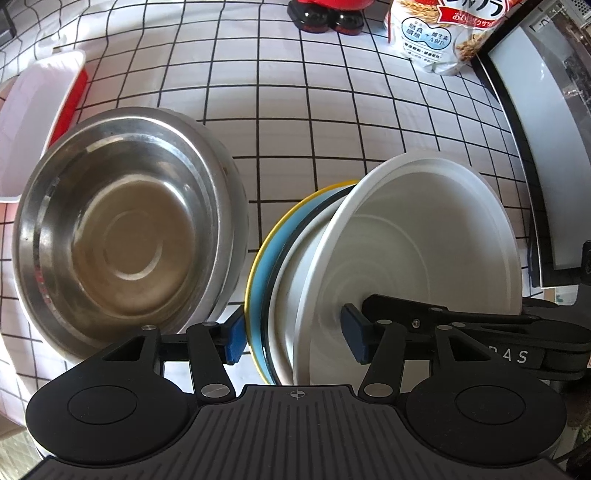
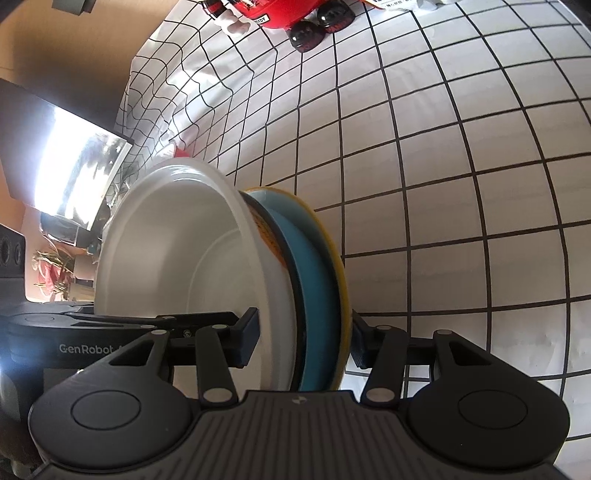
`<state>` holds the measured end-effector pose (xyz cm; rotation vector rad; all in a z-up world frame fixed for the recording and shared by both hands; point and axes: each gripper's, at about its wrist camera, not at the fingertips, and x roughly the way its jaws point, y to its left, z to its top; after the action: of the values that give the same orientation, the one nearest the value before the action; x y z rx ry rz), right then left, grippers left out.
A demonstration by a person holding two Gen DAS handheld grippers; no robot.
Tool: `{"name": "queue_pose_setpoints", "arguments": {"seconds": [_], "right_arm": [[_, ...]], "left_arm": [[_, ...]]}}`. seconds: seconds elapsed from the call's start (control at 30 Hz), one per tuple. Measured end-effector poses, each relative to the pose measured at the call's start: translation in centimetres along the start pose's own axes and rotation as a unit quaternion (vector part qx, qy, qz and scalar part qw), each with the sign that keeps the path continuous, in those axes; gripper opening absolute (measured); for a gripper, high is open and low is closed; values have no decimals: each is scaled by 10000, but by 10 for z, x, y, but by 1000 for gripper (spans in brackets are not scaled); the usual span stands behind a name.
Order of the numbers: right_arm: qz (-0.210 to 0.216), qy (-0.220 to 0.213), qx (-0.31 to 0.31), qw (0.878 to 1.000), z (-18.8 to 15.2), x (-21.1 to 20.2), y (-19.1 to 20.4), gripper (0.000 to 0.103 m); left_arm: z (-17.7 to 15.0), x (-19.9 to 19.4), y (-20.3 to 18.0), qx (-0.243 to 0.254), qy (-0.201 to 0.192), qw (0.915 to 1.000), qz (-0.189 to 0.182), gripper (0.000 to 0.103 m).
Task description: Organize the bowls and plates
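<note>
1. White, blue and yellow: your stack point(image 1: 317, 266) of nested dishes stands on edge at centre right of the left wrist view, white bowl point(image 1: 424, 243) foremost, then a dark-rimmed dish, a blue plate point(image 1: 264, 266) and a yellow rim point(image 1: 295, 201).
2. Left gripper point(image 1: 295, 338): jaws set wide, one pad against the yellow back, the other inside the white bowl; you look to be clamping the whole stack, though firm contact of the inner pad is hard to judge.
3. Right gripper point(image 2: 303, 339): pads straddle the same stack point(image 2: 258, 266) from the other side, closed onto it, in lower centre of the right wrist view.
4. Steel bowl point(image 1: 125, 236): apart, tilted up at left of the left wrist view, beside a red-and-white tray point(image 1: 40, 122).
5. Progress, as a judgement: stacking is mostly done; you have yet to set the stack down and deal with the steel bowl.
6. Writing: cereal bag point(image 1: 439, 37), top right, carries Japanese print, only partly legible; "GenRobot" point(image 2: 86, 349) on the other gripper's body at lower left; letters "AS" point(image 1: 517, 356) at lower right.
7. Red figure point(image 2: 295, 22): top edge, on the checked cloth point(image 2: 461, 166).
</note>
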<state>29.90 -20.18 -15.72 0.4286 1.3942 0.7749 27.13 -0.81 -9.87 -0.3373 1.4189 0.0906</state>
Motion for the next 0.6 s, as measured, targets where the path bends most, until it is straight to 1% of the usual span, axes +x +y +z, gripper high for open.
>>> {"name": "queue_pose_setpoints", "arguments": {"seconds": [0.27, 0.5, 0.6], "right_arm": [[29, -6, -20, 10000, -2, 0, -1, 50], [48, 194, 186, 9996, -2, 1, -2, 51], [15, 199, 159, 9997, -2, -4, 3, 51]], "left_arm": [[-1, 0, -1, 76, -7, 10000, 15, 58], [0, -3, -1, 133, 67, 9999, 32, 57], [1, -7, -3, 190, 91, 9998, 14, 57]]}}
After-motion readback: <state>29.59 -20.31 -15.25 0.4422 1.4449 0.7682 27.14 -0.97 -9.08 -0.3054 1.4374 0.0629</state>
